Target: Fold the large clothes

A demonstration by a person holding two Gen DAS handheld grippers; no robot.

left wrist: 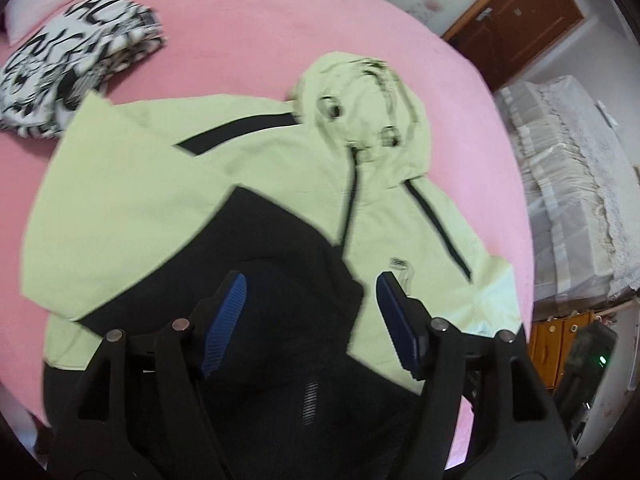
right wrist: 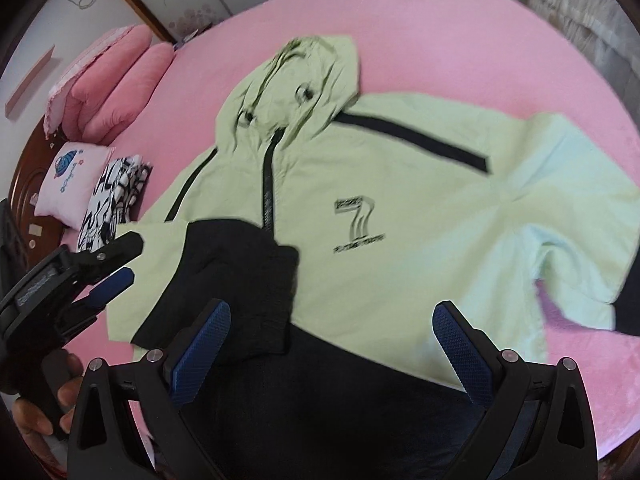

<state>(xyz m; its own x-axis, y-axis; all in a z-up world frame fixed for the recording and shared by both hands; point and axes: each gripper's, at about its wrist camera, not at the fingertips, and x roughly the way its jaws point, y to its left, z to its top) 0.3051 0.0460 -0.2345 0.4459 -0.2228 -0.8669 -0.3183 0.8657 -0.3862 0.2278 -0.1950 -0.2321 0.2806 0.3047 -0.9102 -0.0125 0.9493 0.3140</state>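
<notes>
Early yet: jacket (right wrist: 380,200) flat on bed (right wrist: 460,32), one sleeve (right wrist: 224,280) folded across, 3 o'clock sleeve and hood untouched; left gripper (left wrist: 311,316) and right gripper (right wrist: 332,354) fingers released, empty.

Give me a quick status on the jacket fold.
Left gripper open, right gripper open, both empty. Green jacket flat on bed, one sleeve folded across. Nothing blocking.
</notes>
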